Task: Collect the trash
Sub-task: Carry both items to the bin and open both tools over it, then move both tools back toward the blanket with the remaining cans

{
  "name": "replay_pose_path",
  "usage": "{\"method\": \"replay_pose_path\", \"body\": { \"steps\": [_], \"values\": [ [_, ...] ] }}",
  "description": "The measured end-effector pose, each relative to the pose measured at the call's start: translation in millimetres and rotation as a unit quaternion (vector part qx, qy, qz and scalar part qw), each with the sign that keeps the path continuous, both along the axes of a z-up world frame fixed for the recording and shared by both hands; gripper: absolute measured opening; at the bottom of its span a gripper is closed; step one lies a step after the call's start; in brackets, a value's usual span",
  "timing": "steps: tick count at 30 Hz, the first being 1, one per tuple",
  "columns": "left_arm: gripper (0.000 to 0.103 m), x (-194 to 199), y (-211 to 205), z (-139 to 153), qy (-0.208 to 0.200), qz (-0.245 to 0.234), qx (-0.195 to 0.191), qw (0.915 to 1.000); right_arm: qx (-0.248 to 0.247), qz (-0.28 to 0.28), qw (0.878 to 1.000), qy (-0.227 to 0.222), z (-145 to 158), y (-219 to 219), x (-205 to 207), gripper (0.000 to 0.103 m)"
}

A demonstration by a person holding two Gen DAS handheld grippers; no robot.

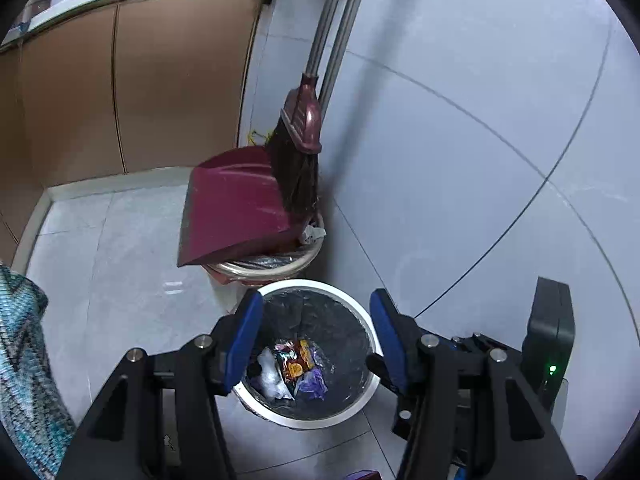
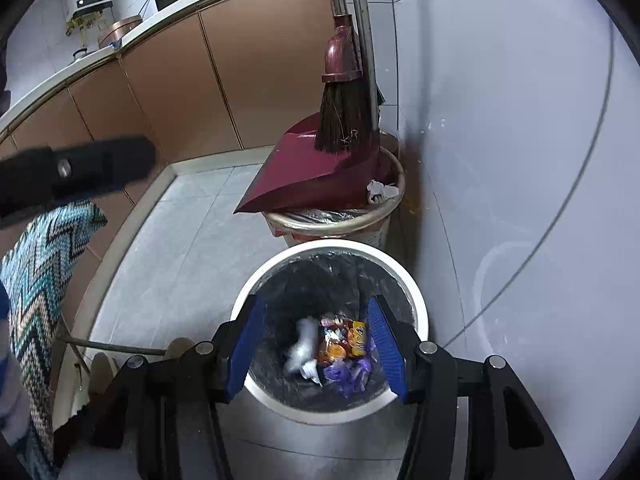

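Left gripper (image 1: 316, 340): its blue fingers stand apart with nothing between them, aimed down over the mouth of the white bin (image 1: 362, 312); that reads as a release pose, the load let go above the opening so it lands inside.

Right gripper (image 2: 316, 344): fingers likewise apart and empty, framing the same bin from just above; both grippers hang side by side over it, probably because each carried a piece.

Trash (image 2: 340, 350): an orange snack wrapper, purple crumpled plastic and a white piece lie at the bottom of the white bin, on the black liner. The white piece looks smeared in the right view, so it may be falling; I cannot tell for sure.

White bin: stands on the tiled floor (image 1: 120, 260) against the wall (image 1: 460, 160), near the room's corner, out of the walking path and easy to reach from above.

Second bin (image 2: 336, 224): just behind the white one, closer to the corner, lined and holding crumpled paper at its rim.

Dustpan (image 1: 236, 204): propped on the second bin's rim, mouth down toward the floor, stored there rather than in use.

Broom (image 2: 344, 112): leans upright in the corner, bristles resting in the dustpan, so the pair stays together.

Cabinet (image 1: 160, 80): runs along the floor's far edge under the counter.

Task stage: this drop appears done.
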State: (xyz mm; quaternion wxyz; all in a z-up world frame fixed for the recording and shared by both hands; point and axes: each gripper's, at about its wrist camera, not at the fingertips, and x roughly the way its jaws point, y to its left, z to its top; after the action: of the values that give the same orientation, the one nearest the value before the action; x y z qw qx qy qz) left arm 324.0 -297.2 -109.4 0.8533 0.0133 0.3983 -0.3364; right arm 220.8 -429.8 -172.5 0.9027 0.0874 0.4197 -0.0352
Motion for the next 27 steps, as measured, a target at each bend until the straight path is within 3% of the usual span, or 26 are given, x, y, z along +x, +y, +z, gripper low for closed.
{"method": "replay_pose_path", "body": {
  "steps": [7,16,21,27],
  "values": [
    [0.054,-39.0,50.0,38.5,-0.044,0.031,-0.024,0.9983,0.002,0.001,1.0,-0.03,33.6,18.2,-30.4,0.052],
    [0.054,-111.5,135.4,95.8,-0.099,0.068,-0.033,0.9922,-0.011,0.032,0.994,-0.105,117.6,73.4,-86.1,0.052],
    [0.054,-159.0,189.4,120.4,-0.141,0.11,-0.032,0.9833,-0.02,0.066,0.989,-0.134,155.3,114.7,-114.2,0.057],
    [0.063,-209.9,252.0,135.0,-0.175,0.177,-0.011,0.9685,-0.028,0.117,0.98,-0.156,179.5,169.2,-141.8,0.068]
  ]
}}
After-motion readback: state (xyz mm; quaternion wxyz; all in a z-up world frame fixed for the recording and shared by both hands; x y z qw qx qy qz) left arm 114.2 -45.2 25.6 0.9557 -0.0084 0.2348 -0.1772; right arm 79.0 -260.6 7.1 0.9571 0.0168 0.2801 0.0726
